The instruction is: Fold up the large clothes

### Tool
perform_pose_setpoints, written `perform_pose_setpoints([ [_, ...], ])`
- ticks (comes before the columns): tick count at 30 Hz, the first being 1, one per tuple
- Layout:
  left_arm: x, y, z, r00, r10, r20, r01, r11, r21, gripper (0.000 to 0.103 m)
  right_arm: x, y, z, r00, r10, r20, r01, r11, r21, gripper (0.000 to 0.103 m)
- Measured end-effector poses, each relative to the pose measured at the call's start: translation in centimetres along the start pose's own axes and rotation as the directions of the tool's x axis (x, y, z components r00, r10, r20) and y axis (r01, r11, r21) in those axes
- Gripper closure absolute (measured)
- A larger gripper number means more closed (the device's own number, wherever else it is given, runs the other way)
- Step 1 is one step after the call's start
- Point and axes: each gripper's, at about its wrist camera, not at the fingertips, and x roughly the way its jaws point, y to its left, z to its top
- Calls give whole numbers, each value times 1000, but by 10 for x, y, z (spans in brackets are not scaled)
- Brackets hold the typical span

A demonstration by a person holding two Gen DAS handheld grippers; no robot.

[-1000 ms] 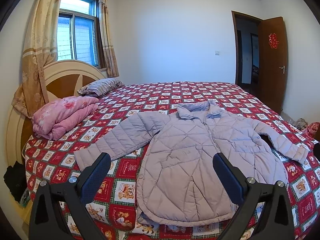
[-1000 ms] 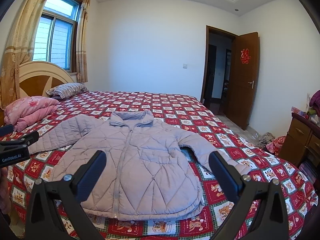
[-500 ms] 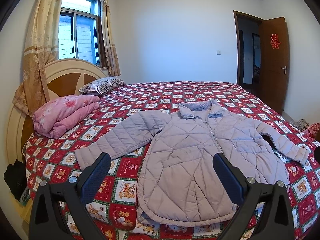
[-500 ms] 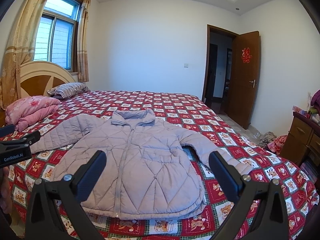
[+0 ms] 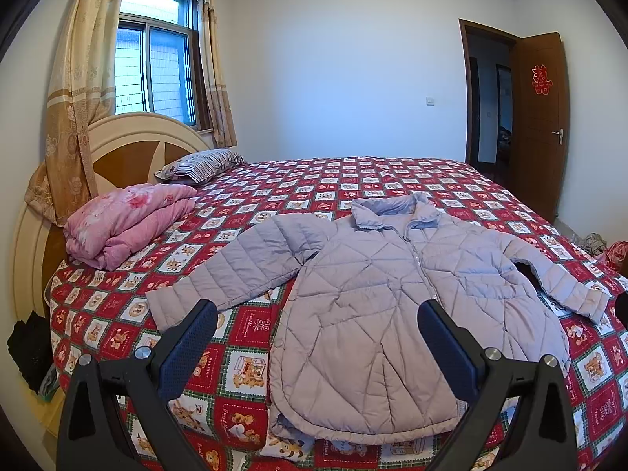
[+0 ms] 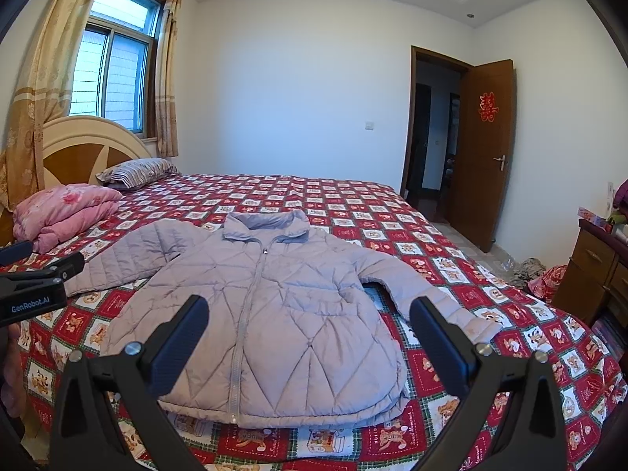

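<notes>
A lilac quilted jacket point(image 5: 376, 306) lies flat and zipped on the red patterned bedspread point(image 5: 298, 192), collar toward the far side, both sleeves spread out. It also shows in the right wrist view point(image 6: 274, 314). My left gripper point(image 5: 314, 341) is open and empty, held above the near edge of the bed over the jacket's hem. My right gripper point(image 6: 310, 333) is open and empty, also above the hem. The left gripper's body point(image 6: 35, 286) shows at the left edge of the right wrist view.
A folded pink quilt point(image 5: 121, 223) and a striped pillow point(image 5: 200, 165) lie by the headboard point(image 5: 129, 149) at the left. A wooden dresser point(image 6: 592, 271) stands at the right. An open brown door point(image 6: 482, 149) is at the back right. Clutter lies on the floor point(image 6: 530, 271).
Both views have shifted slightly; the jacket sits a little lower and closer in the frames. The jacket has not moved and both grippers stay open.
</notes>
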Motion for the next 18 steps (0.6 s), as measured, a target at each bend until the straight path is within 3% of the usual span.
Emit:
perform_pose_setpoints([
  [18,3,2,-3,1000,4,-3,-4,1000,-5,1,1,1,0,1000,2,-2,-2,1000,0,0],
])
